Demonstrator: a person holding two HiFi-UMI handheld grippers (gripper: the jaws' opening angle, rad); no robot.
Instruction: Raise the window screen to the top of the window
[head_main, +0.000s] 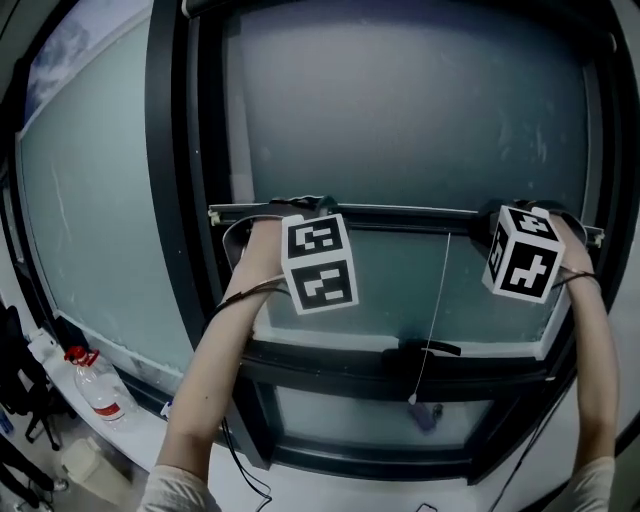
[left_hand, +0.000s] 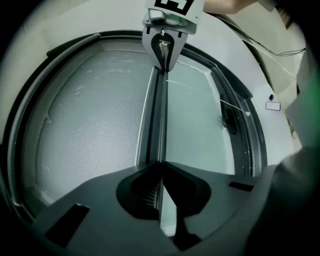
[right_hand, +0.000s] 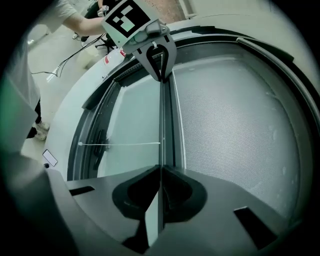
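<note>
nearest, the left tongs (left_hand: 161, 162) and right tongs (right_hand: 161, 167) each pinch shut on the screen rail (head_main: 400, 213), lying 9 to 3 o'clock at mid-window, mesh (head_main: 400, 110) toward 12. uneven lifting could cock the rail and jam it in its side tracks (head_main: 207, 150). both forearms (head_main: 215, 370) reach up from 7 and 5 o'clock, tongs near level.

The window screen (left_hand: 95, 125) is fine grey mesh, matt. Its bar (head_main: 400, 213) looks like smooth dark metal (faintly glossy), as does the window frame (head_main: 170, 150).
</note>
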